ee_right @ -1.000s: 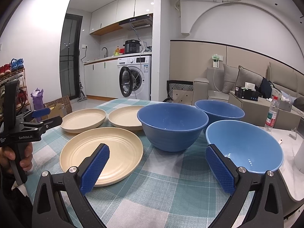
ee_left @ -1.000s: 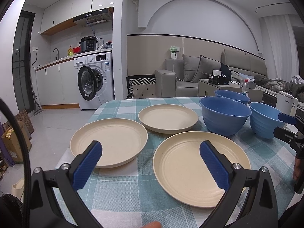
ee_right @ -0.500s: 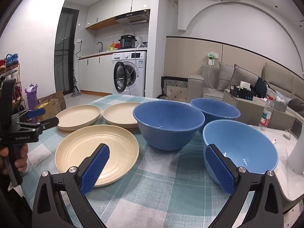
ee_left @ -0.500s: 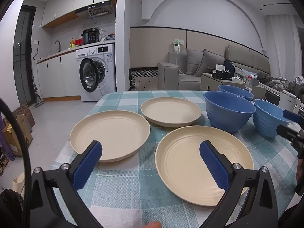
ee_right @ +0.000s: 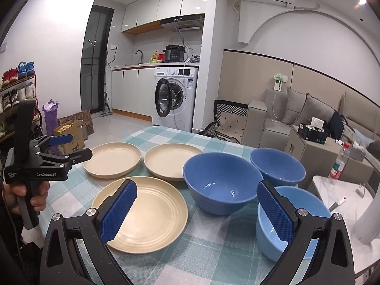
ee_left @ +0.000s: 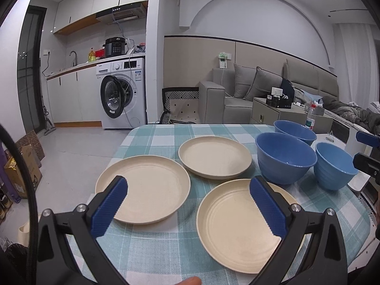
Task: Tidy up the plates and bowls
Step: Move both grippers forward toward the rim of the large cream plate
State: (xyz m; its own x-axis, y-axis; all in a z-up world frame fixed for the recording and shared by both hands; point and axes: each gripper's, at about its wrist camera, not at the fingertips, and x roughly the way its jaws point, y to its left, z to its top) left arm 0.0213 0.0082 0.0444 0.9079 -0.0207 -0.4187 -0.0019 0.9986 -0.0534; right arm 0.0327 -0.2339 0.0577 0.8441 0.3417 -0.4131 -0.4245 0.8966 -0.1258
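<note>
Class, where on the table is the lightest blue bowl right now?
The lightest blue bowl sits at the table's near right edge in the right wrist view, beside the big blue bowl.

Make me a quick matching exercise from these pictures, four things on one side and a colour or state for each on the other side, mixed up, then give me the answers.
Things:
1. nearest plate
2. big bowl
3. washing machine
4. left gripper

Colour or state:
A. door hanging open
B. cream, ringed inside, empty
C. open, holding nothing
D. dark blue, upright on the checked tablecloth

Pairs: 1-B, 2-D, 3-A, 4-C
</note>
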